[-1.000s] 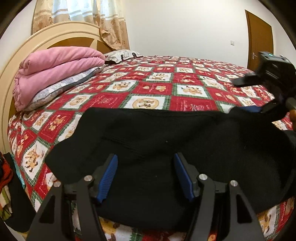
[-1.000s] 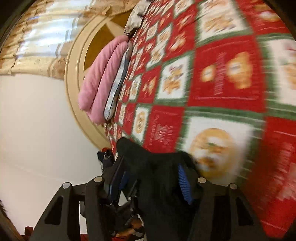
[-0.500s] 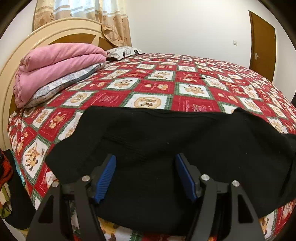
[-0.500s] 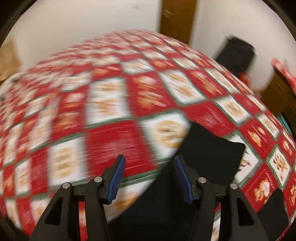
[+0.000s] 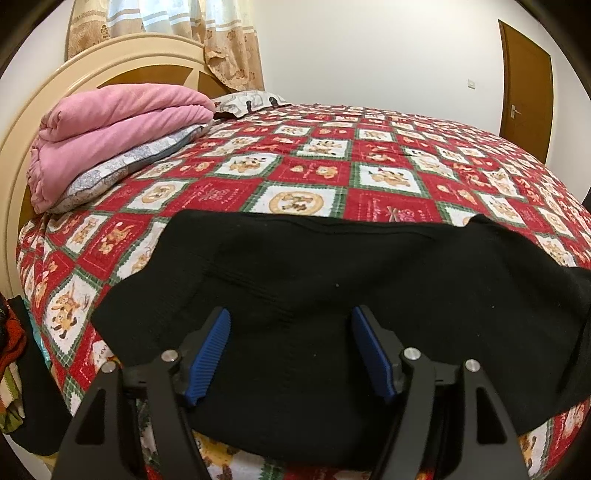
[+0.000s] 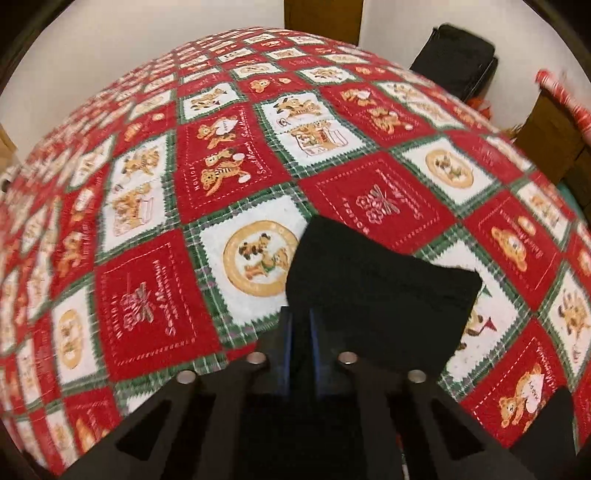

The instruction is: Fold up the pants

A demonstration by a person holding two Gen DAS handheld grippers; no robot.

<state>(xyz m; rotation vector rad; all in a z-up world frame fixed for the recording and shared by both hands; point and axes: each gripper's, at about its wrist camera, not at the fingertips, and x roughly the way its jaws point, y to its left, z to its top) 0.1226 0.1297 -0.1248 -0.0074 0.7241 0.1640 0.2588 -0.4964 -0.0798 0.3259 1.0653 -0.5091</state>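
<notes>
Black pants [image 6: 380, 295] are pinched at six o'clock by the right gripper [image 6: 300, 339]; the wide-spread left gripper [image 5: 290, 350] holds nothing, so pulling may skew the fold.

White walls [image 5: 369, 48], brown door [image 5: 526, 85], curtains [image 5: 221, 33]

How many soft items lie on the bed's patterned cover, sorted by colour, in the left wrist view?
Black: 1, the pants
Pink: 1, the folded blanket
Grey patterned: 2, the pillow under the blanket and the far pillow
Total: 4
</notes>
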